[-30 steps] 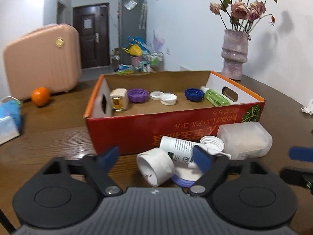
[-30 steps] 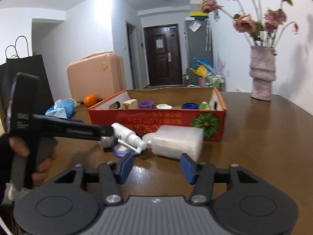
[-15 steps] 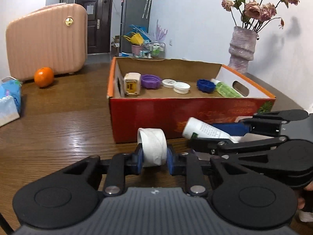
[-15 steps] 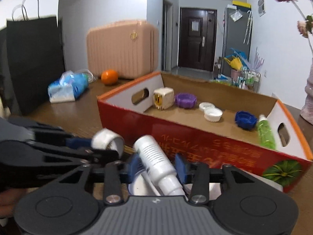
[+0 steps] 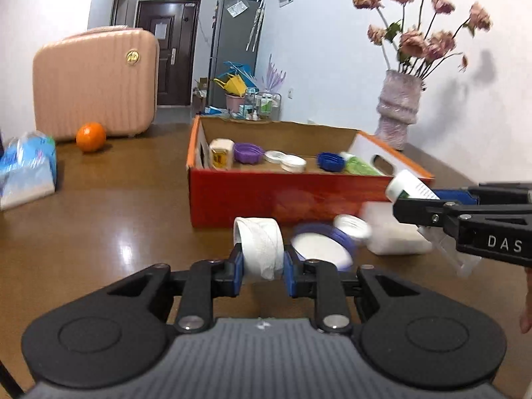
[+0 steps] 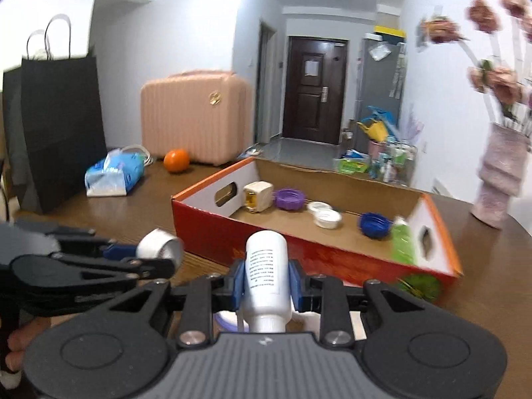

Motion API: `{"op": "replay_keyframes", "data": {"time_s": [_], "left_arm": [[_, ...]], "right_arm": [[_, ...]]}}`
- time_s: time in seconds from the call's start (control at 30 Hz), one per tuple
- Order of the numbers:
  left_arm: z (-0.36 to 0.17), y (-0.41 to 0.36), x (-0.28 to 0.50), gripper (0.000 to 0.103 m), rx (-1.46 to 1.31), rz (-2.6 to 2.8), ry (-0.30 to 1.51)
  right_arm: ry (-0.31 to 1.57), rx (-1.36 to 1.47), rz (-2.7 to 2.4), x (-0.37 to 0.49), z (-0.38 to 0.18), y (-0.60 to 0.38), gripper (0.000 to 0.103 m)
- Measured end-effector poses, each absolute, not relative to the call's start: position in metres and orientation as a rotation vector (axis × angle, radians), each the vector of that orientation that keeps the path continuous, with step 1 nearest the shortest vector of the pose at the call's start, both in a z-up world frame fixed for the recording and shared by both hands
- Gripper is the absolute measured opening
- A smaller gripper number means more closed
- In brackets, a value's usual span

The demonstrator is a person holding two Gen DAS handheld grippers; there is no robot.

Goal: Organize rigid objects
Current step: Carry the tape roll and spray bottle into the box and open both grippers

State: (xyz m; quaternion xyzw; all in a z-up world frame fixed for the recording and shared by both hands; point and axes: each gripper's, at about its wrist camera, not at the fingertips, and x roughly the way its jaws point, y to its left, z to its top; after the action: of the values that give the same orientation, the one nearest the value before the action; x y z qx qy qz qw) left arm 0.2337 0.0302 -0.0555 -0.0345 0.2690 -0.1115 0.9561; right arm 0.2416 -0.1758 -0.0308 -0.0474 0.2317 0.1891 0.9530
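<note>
My left gripper (image 5: 261, 267) is shut on a white tape roll (image 5: 259, 244), held above the table in front of the red cardboard box (image 5: 282, 196). My right gripper (image 6: 266, 281) is shut on a white spray bottle (image 6: 266, 276), lifted near the box's front wall (image 6: 299, 252). The bottle also shows in the left wrist view (image 5: 410, 189). The box holds a cream square item (image 5: 221, 154), a purple lid (image 5: 247, 153), two white caps (image 5: 292, 163), a blue cap (image 5: 329, 161) and a green bottle (image 5: 360, 168).
On the table before the box lie a blue-rimmed lid (image 5: 321, 249), a white cap (image 5: 352, 226) and a translucent plastic container (image 5: 392, 236). An orange (image 5: 90, 136), a pink suitcase (image 5: 96, 83), a tissue pack (image 5: 28, 173), a black bag (image 6: 60, 123) and a flower vase (image 5: 399, 106) stand around.
Both grippers closed on their objects and lifted them: the left with the tape roll, the right with the spray bottle, now higher and nearer the box.
</note>
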Motion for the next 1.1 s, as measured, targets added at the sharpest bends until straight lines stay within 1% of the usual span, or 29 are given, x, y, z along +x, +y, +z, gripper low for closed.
{"op": "replay_keyframes", "data": {"time_s": [0.17,0.37,0.63,0.87,0.97,1.1], "left_arm": [[-0.047,0.022,0.186,0.024,-0.048,-0.246,0.542],[-0.026,0.017,0.145,0.024,-0.028,-0.231,0.48],[-0.012,0.015,0.118,0.024,-0.042,-0.212,0.437],[-0.009,0.016,0.141,0.024,-0.039,-0.225,0.432],[-0.004,0.019,0.173,0.024,-0.039,-0.237,0.426],[0.01,0.025,0.245,0.024,-0.037,-0.254,0.439]], "right_arm": [[0.485,-0.064,0.355,0.196,-0.033,-0.199,0.027],[0.467,-0.03,0.336,0.159,-0.031,-0.211,0.027],[0.405,-0.03,0.348,0.13,-0.015,-0.217,0.027],[0.41,-0.002,0.345,0.143,-0.011,-0.219,0.027],[0.419,0.016,0.373,0.167,-0.004,-0.217,0.027],[0.434,0.054,0.448,0.229,0.014,-0.209,0.027]]}}
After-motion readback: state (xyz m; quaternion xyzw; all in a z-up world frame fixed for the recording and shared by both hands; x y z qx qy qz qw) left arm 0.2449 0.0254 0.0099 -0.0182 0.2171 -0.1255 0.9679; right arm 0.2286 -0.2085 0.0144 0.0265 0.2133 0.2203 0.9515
